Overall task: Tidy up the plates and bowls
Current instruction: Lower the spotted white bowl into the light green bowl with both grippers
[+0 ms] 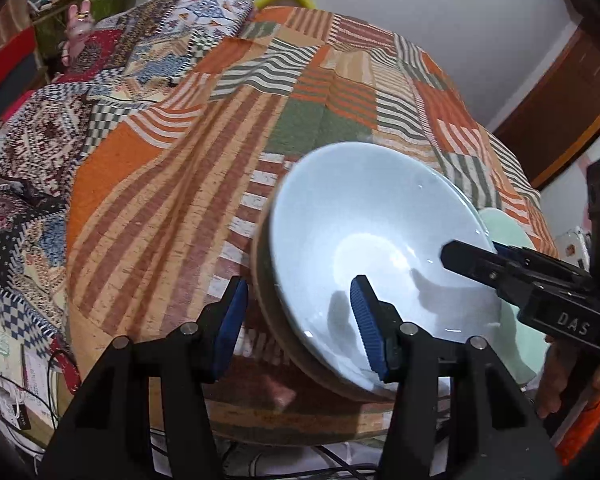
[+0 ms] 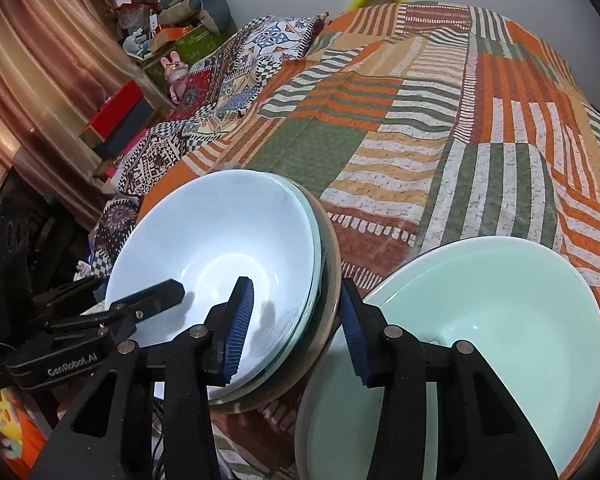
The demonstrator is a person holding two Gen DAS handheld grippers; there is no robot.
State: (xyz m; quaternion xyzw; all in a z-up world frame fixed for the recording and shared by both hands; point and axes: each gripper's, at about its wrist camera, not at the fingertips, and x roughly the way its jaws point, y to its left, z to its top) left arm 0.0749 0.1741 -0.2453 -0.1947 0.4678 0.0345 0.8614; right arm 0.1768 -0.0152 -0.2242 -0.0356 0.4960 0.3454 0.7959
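Patchwork bedspread (image 2: 440,128) under white bowl (image 2: 220,248) (rim between 2 hand-held grippers)

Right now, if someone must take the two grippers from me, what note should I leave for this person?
Left gripper: open, jaws astride the near rim of the light blue bowl, pads not pressing.
Right gripper: open, astride the same bowl's opposite rim.
The blue bowl sits nested in darker bowls on the quilt; the pale green dishes, seemingly nested too, lie beside it.
Done: two stacks formed.
Left: probably grip the blue stack and place it.
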